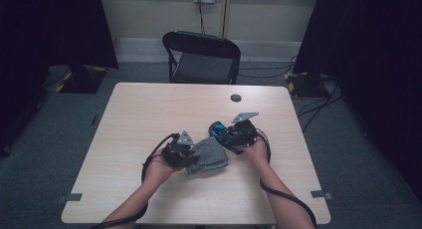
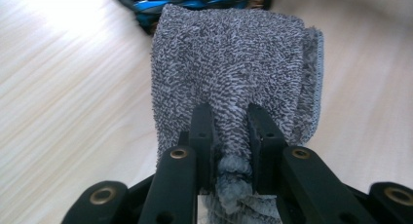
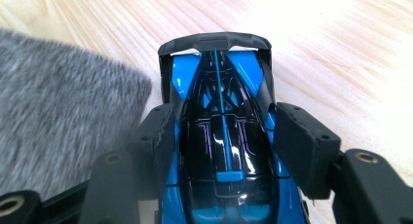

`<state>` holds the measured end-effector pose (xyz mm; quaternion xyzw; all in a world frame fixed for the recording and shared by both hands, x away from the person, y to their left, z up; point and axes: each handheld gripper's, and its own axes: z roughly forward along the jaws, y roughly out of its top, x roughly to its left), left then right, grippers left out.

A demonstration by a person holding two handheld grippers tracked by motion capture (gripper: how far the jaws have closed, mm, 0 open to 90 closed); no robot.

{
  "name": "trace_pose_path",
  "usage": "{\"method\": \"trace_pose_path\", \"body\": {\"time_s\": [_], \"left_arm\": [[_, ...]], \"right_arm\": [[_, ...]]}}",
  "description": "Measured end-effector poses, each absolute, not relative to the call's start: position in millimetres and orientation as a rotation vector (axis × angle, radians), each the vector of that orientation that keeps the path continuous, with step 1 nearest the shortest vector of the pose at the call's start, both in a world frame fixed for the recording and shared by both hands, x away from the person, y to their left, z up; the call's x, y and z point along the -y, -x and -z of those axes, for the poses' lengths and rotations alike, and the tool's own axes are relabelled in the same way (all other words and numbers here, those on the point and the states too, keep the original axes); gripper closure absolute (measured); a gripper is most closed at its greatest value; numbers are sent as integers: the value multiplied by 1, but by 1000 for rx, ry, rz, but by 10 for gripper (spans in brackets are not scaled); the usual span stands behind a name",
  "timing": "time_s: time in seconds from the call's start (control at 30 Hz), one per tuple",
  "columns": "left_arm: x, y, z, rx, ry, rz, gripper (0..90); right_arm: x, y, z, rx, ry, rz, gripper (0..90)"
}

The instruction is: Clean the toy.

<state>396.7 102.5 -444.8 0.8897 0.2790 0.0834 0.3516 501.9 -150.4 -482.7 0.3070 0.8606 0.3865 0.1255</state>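
Observation:
A grey terry cloth lies folded near the middle of the table. My left gripper is shut on its near edge; in the left gripper view the jaws pinch a bunched fold of the cloth. Just right of the cloth is a blue and black toy car. My right gripper holds it: in the right gripper view both pads press on the sides of the car, whose rear wing points away. The cloth lies close by at that view's left, and the car shows past the cloth's far end.
The light wooden table has a small dark round disc near its far edge. A black folding chair stands behind the table. Cables trail from both grippers over the near edge.

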Motion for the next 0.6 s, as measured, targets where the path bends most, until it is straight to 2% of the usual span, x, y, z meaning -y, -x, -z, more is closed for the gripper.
{"method": "trace_pose_path", "body": {"time_s": [0.27,0.53,0.6], "left_arm": [[-64,-384,450,-568,-2341,-129,755],[-40,-392,462,-555,-2351,-56,754],[-38,-393,463,-564,-2355,-72,753]], "right_arm": [[151,-501,484,-2498,-900,-1140,415],[153,-501,485,-2489,-916,-1156,415],[153,-501,485,-2483,-919,-1159,415]]}}
